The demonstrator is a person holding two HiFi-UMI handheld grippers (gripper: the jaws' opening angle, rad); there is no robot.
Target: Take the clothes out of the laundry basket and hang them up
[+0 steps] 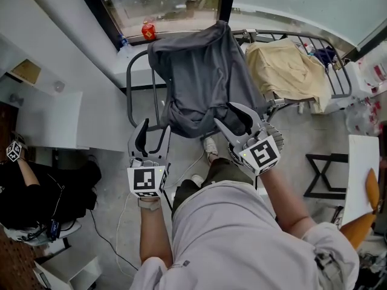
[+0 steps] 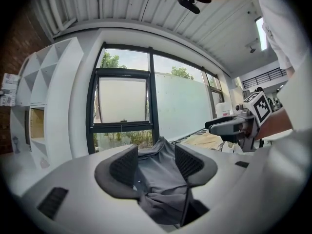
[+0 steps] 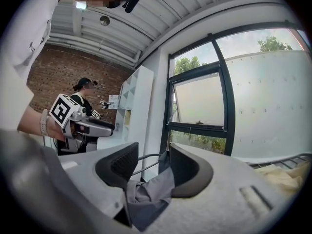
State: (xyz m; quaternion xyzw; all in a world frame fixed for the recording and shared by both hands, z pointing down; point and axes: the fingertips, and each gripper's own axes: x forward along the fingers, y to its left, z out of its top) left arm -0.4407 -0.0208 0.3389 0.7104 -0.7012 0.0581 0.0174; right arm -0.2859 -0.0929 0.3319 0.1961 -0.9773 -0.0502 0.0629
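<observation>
A dark grey garment (image 1: 199, 77) hangs draped over the left end of a metal drying rack (image 1: 136, 71) under the window. My left gripper (image 1: 155, 127) is open just below and left of its lower edge, touching nothing. In the left gripper view the grey garment (image 2: 158, 179) lies beyond the open left gripper (image 2: 156, 160). My right gripper (image 1: 225, 113) is open at the garment's lower right hem. In the right gripper view a fold of the grey garment (image 3: 146, 196) sits low between the parted jaws of the right gripper (image 3: 152, 165). No laundry basket is in view.
A beige cloth (image 1: 287, 68) is spread over the rack's right part. A red can (image 1: 148, 30) stands on the window sill. White shelves (image 1: 48, 119) and a seated person in black (image 1: 36, 192) are at the left. A black stool (image 1: 323, 174) stands at the right.
</observation>
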